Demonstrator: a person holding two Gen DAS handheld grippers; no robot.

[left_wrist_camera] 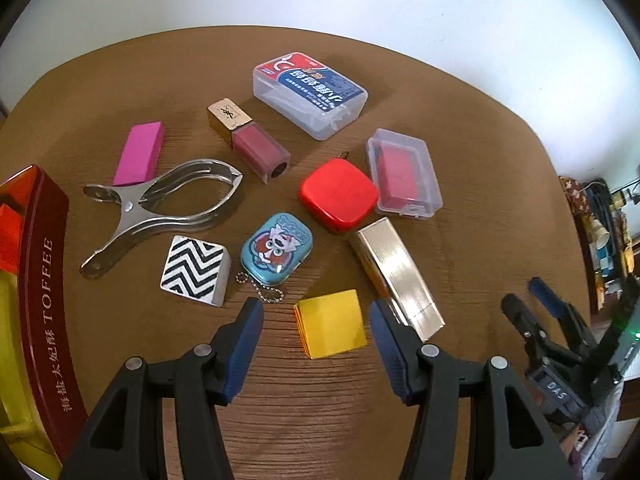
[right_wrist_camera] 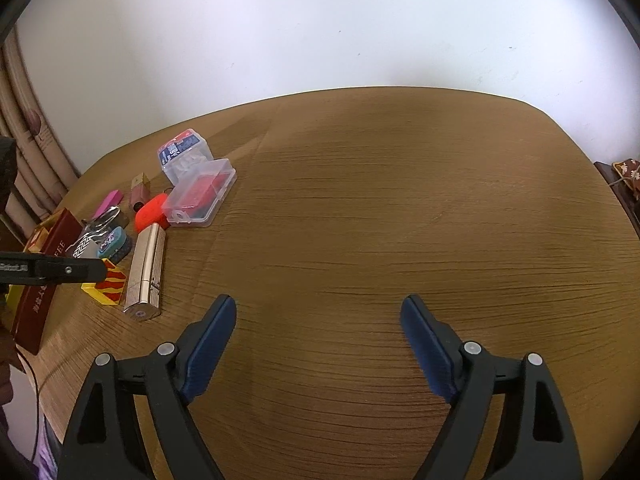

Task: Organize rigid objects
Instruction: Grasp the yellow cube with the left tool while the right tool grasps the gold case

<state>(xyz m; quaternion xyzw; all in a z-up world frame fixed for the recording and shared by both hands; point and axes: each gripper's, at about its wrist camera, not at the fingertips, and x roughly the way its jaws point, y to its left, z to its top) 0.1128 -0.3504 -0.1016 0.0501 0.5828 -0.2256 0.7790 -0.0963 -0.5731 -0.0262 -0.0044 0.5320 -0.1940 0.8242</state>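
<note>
My left gripper is open, its fingers on either side of a yellow block on the brown table. Around it lie a gold case, a blue cartoon tin, a zigzag block, a red square case, a metal clip, a pink block, a lipstick bottle and two clear plastic boxes. My right gripper is open and empty over bare table; it also shows in the left wrist view.
A dark red toffee tin with yellow and red items inside stands at the left edge. In the right wrist view the object cluster sits far left. Shelves with clutter lie beyond the table's right edge.
</note>
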